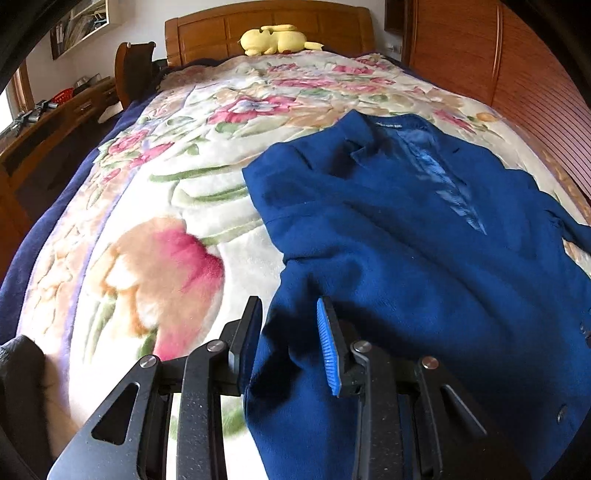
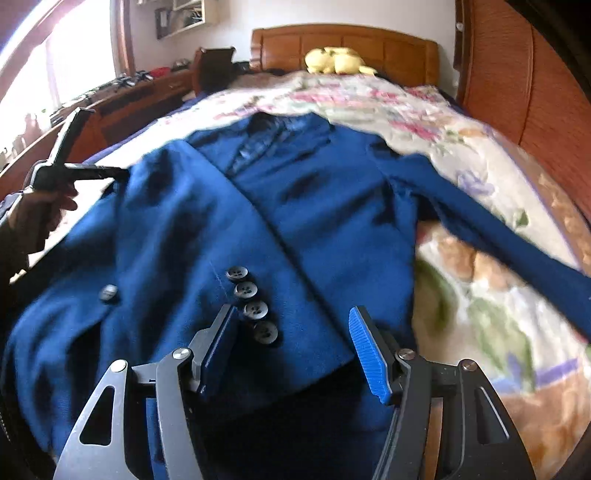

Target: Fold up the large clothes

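A dark blue blazer [image 1: 424,229] lies face up on the floral blanket [image 1: 155,206], collar toward the headboard. In the right wrist view the blazer [image 2: 288,221] has its left sleeve folded over the front, cuff buttons [image 2: 251,306] showing, and its right sleeve [image 2: 498,229] stretched out to the right. My left gripper [image 1: 290,332] is open above the blazer's left edge; it also shows in the right wrist view [image 2: 92,170], held in a hand. My right gripper [image 2: 295,347] is open over the folded sleeve's cuff, fingers apart on either side of it.
A yellow plush toy [image 1: 277,38] lies by the wooden headboard [image 1: 266,26]. A wooden wardrobe [image 1: 517,74] stands along the right side. A wooden desk [image 1: 55,122] with small items and a chair [image 1: 135,70] stand left of the bed.
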Tool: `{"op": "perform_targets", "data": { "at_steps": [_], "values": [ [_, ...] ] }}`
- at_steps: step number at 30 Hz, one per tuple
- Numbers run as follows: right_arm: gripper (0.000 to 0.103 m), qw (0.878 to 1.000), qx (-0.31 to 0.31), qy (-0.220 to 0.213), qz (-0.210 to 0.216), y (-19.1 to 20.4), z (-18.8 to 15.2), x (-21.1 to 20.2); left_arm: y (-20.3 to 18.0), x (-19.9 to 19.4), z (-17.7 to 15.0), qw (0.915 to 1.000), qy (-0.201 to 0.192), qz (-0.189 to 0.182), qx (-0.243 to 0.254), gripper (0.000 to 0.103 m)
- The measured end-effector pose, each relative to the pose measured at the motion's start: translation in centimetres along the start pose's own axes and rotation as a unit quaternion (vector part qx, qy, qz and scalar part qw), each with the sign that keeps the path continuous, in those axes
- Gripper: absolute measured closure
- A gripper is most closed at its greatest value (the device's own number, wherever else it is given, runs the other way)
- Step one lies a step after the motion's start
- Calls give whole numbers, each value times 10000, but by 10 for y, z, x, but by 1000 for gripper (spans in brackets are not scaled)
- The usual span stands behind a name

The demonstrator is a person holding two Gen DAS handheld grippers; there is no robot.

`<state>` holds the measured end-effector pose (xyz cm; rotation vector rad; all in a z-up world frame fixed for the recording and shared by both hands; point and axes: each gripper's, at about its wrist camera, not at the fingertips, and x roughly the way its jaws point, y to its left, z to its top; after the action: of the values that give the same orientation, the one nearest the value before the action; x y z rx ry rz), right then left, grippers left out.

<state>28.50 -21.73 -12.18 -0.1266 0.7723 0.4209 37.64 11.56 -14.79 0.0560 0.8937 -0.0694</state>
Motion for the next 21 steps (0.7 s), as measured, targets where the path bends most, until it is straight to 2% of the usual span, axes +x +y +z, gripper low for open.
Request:
{"op": "perform_targets", "data": {
  "at_steps": [2,6,7,10,13,16,21],
  "values": [
    [39,9998,193,88,64,-3,0,12,-1,1,-1,10000,0,-5,18,72],
    [39,10000,59,-23,-76,4,1,13,-4,2,-2,9998,-52,46,176,74],
    [39,9999,34,-40,-110,5,1,13,-4,1,-3,9998,-53,-2,190,82],
    [39,9999,25,-76,-128,7,1,15,-2,-3,-2,9998,-59,-55,166,95],
    [39,9999,70,-102,-86,7,0,17,4,-11,-2,9998,-154,83,103,95],
    [39,10000,42,-46,-70,3,-4,10,24,-6,-2,9996,-40,-91,-280,95],
    [39,10000,-8,-29,-63,3,-3,11,20,-13,-3,9995,-204,-96,-240,94]
  ]
}}
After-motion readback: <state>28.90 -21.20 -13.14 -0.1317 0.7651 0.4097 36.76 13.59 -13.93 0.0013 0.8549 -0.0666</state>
